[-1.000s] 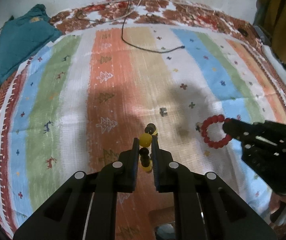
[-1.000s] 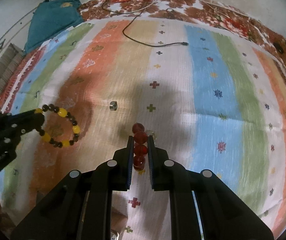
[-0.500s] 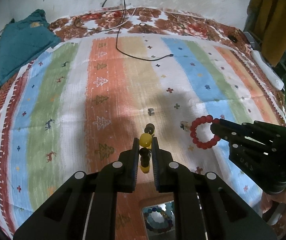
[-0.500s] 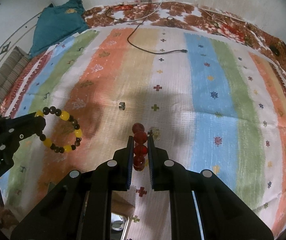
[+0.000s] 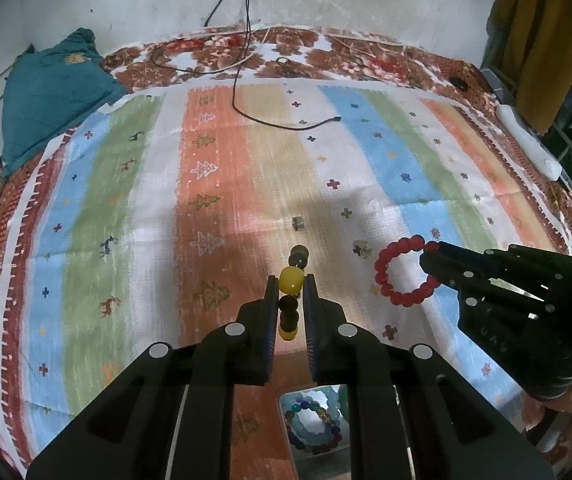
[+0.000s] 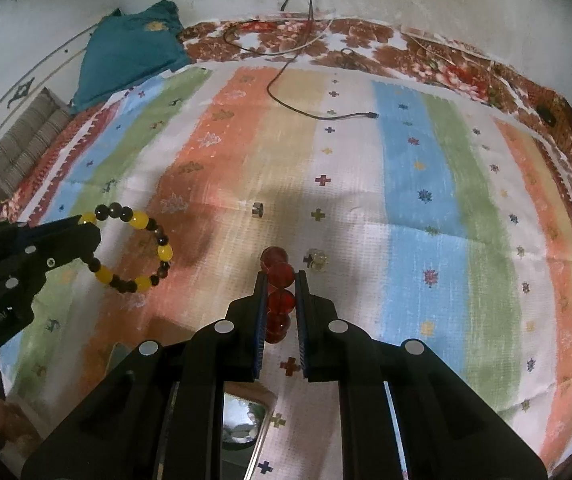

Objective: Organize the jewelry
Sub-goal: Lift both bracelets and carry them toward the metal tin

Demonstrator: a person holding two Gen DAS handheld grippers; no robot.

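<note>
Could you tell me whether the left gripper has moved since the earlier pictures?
Yes. The left gripper, shut on the yellow bracelet, has risen and pulled back from the small ring, which now looks farther away.

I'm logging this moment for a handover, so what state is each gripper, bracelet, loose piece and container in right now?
left gripper: shut on the yellow and black bracelet, off the cloth.
right gripper: shut on the red bracelet, off the cloth.
small dark bead: lying loose on the striped cloth.
pale clear trinket: lying loose on the cloth.
open box: holds a blue and multicolour bracelet.
black cable: unplugged end lying on the cloth.
</note>
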